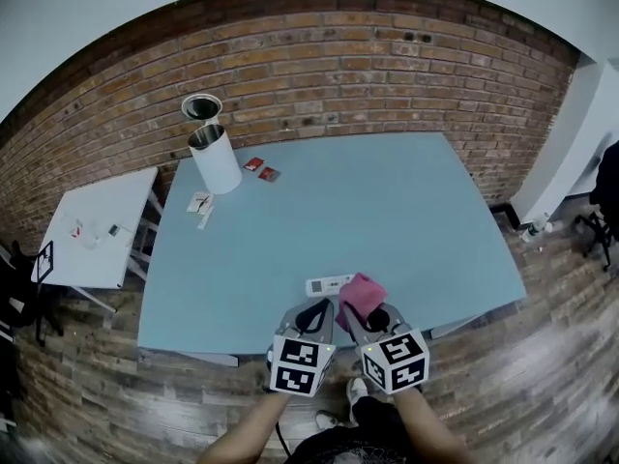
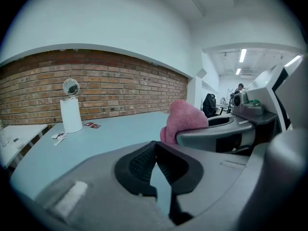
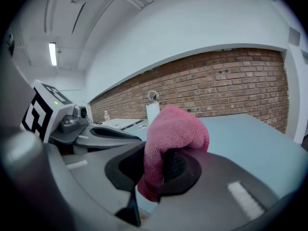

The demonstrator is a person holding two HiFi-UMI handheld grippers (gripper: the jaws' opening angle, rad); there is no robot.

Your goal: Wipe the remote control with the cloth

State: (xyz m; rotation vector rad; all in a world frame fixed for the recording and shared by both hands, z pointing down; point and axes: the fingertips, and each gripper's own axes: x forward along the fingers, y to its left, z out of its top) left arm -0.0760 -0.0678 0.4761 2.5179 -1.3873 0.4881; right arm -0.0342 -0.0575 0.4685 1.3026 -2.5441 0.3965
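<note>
My L gripper (image 2: 155, 163) is shut tight with nothing in it: the ribbed pads meet in its own view, only blue tabletop behind them. My R gripper (image 3: 156, 165) is clamped on the pink cloth (image 3: 173, 138) – the fabric bunches up over the top of the jaws and a tail hangs down betw. them. Both tools sit side by side at the near edge of the blue table (image 1: 387, 211), just beside each other, noses pointing a bit down.

The remote control (image 1: 327, 284) is white and lies flat on the table just ahead of the two grippers, near the front edge. From the head view the cloth covers its right end – can't tell whether cloth and remote actually touch. Neither gripper has hold of the remote.

Far side of the table, left corner: a white cylinder bin (image 1: 215, 159) w/ a round lid standing open, a couple of small red packets (image 1: 261, 169) next to it, and some white scraps nearby. Brick wall (image 1: 368, 75) behind. A small white side table (image 1: 102, 225) stands off to the left, apart from the blue one.
</note>
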